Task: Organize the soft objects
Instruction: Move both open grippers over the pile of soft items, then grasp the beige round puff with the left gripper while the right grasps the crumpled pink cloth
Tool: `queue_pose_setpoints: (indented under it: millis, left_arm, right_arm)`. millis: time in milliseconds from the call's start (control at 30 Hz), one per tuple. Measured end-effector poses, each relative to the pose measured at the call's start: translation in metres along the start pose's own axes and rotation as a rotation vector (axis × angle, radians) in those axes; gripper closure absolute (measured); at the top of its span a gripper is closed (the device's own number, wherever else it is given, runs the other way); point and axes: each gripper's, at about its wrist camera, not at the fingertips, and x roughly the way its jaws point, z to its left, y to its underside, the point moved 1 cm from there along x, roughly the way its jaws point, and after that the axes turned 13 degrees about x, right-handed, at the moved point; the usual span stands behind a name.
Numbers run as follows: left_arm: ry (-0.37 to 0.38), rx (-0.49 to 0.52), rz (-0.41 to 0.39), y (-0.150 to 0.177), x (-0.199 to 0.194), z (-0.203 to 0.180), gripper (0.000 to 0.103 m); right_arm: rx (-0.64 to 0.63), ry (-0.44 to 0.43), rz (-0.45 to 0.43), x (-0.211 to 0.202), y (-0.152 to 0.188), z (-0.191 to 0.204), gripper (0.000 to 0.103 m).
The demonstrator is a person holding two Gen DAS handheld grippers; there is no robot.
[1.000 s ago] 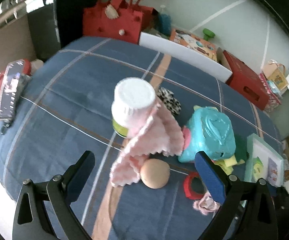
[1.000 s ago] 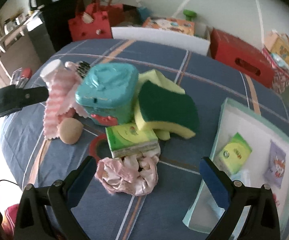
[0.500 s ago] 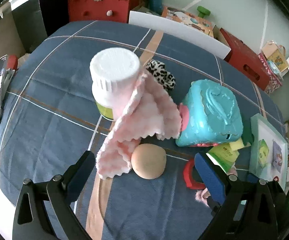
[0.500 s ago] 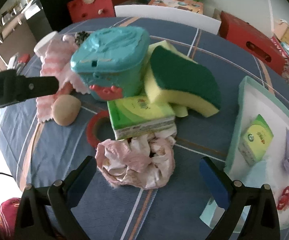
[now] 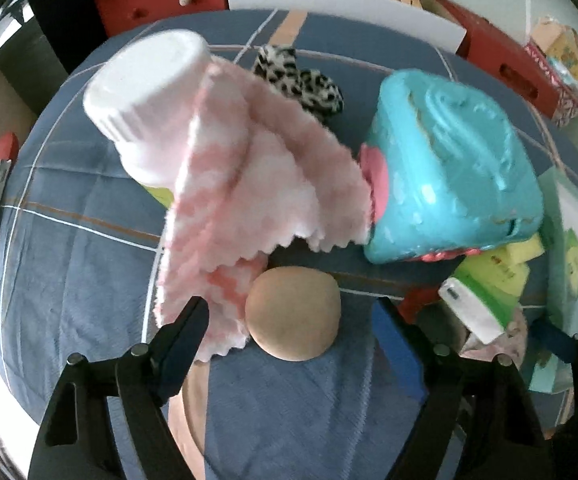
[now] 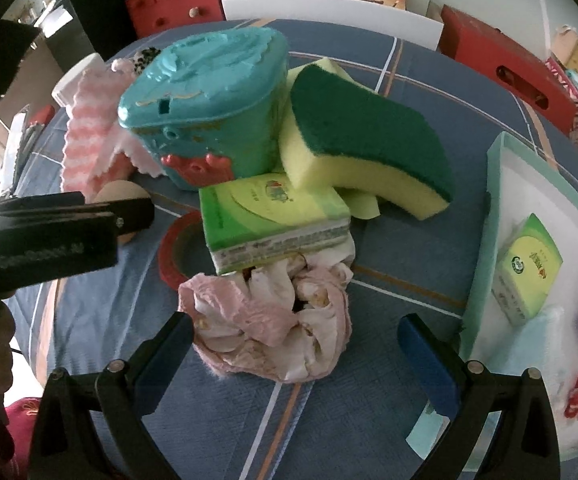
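Observation:
My left gripper (image 5: 289, 316) is open, its fingers on either side of a tan soft ball (image 5: 293, 314) on the blue cloth. A pink and white cloth (image 5: 249, 184) hangs from a white-capped bottle (image 5: 145, 92) just beyond it. My right gripper (image 6: 295, 328) is open around a crumpled pink scrunchie (image 6: 273, 324). Behind the scrunchie lie a green tissue pack (image 6: 273, 220) and a green and yellow sponge (image 6: 365, 140). A leopard-print scrunchie (image 5: 301, 76) lies at the back.
A teal toy box (image 5: 453, 172) stands mid-table and also shows in the right wrist view (image 6: 209, 104). A red tape ring (image 6: 173, 248) lies by the tissue pack. A pale green tray (image 6: 493, 208) with small packs sits at the right. Red bags and boxes line the far edge.
Both grippers have moved forward and down. The ball now sits between my left fingers and the pink scrunchie between my right fingers. Both stay open.

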Motion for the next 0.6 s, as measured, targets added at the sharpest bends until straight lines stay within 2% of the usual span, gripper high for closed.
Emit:
queue_pose_setpoints:
  millis: [67,200,500,600]
  left_arm:
    - [-0.012,0.009,0.007,-0.001,0.004,-0.002,0.02]
    - [-0.022,0.034,0.023,-0.004,0.013,-0.009,0.033]
    - [-0.028,0.045,0.008,-0.006,0.019,-0.022,0.044]
    - [-0.032,0.05,0.004,-0.006,0.017,-0.024,0.049]
  right_arm:
    - [0.002,-0.005,0.01,0.003,0.0,-0.001,0.003]
    - [0.013,-0.022,0.017,0.007,-0.001,-0.003,0.009]
    - [0.07,-0.038,0.017,0.011,-0.004,-0.019,0.023]
    - [0.082,-0.029,0.005,0.01,-0.006,-0.024,0.037]
